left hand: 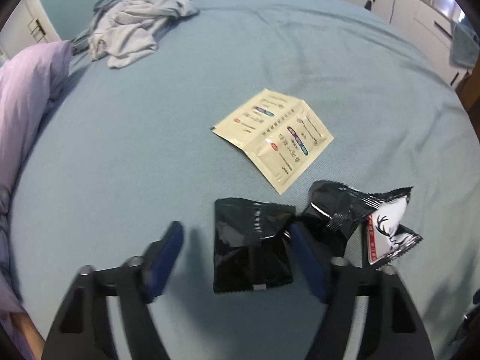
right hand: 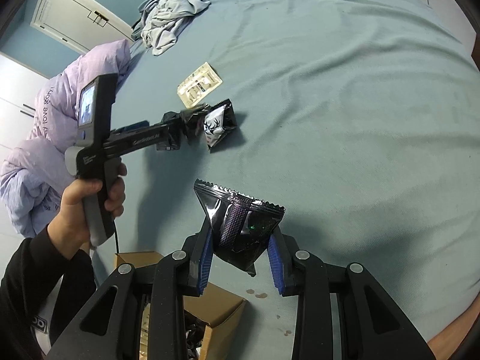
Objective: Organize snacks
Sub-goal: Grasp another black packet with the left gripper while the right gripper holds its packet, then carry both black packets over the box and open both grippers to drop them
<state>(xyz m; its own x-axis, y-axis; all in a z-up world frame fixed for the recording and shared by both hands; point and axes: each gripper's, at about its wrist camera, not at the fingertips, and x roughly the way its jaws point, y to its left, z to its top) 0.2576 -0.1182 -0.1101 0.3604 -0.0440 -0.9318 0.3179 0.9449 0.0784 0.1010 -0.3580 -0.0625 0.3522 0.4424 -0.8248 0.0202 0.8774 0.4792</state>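
Now the right gripper fingers clamp 1 black snack packet above the cardboard box; drop next. Left gripper fingers wide around another black packet on the bed; close next.

**Your count of what's on and beside the bed**

You have three black snack packets: one in your right-hand tool, one plain, one with a white deer panel. You also have one cream sachet, one cardboard box, one crumpled grey garment and one lilac duvet.
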